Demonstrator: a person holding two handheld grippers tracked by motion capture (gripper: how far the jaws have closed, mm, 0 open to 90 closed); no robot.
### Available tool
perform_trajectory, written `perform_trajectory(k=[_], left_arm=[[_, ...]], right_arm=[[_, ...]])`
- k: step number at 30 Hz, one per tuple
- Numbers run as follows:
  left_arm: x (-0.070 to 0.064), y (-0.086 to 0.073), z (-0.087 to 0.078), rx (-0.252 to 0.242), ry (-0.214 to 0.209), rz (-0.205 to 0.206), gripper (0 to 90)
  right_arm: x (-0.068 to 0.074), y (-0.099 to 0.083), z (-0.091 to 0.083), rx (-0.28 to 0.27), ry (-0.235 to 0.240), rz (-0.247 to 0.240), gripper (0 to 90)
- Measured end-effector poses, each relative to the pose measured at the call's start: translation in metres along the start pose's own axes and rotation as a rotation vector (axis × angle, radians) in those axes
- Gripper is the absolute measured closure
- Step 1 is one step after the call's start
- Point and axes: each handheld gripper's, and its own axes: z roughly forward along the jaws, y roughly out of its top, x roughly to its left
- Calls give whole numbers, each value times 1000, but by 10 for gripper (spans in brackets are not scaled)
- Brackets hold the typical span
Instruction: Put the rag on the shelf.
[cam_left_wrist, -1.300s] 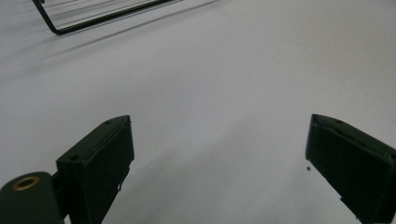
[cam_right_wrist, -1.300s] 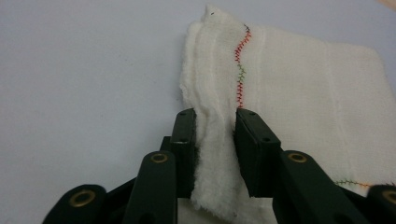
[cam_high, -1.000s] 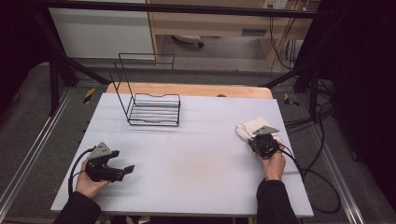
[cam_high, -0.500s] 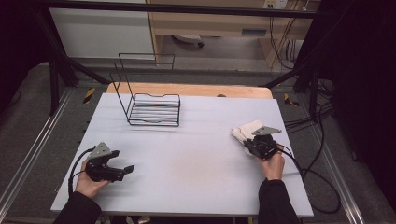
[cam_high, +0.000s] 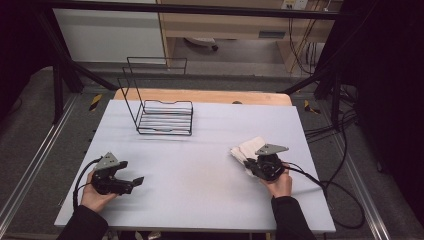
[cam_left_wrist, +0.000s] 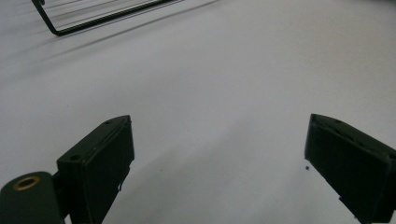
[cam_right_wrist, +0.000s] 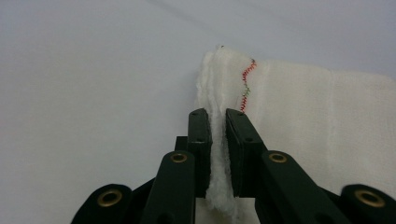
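A folded white towel (cam_high: 246, 148) lies on the right side of the white table (cam_high: 200, 150). My right gripper (cam_high: 255, 165) is shut on the towel's near edge. In the right gripper view the towel (cam_right_wrist: 299, 107) has red and green stitching near its corner, and its thick folded edge is pinched between the two black jaws of my right gripper (cam_right_wrist: 217, 140). My left gripper (cam_high: 132, 182) rests low over the table's front left, held in a hand. In the left gripper view my left gripper (cam_left_wrist: 219, 158) stands wide open over bare table, nothing between the jaws.
A black wire rack (cam_high: 162, 112) stands at the back left of the table; its lower bar (cam_left_wrist: 93, 21) shows far ahead in the left gripper view. Cables (cam_high: 330, 185) trail off the table's right side. A wooden strip (cam_high: 200, 96) borders the far edge.
My right gripper has drawn the towel to the left and slightly nearer across the table. The left gripper has stayed where it was, open.
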Motion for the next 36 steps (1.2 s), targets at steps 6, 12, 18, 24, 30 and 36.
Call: perform_trajectory(k=[6,12,18,24,30,36], left_arm=[[0,0,0,2,0,-2,83],[-1,1,0,3,1,-5,83],[-1,1,0,4,0,-5,82],[-1,1,0,8,2,-8,82],[-2,2,0,9,4,-13,81],[-2,2,0,11,4,-12,81]], right_arm=[[26,2,4,8,53,-47,808],[50,4,10,12,125,-74,808],[65,4,13,13,158,-85,808],[78,4,16,7,192,-93,806],[95,7,23,5,232,-106,806],[108,6,31,18,261,-130,804]])
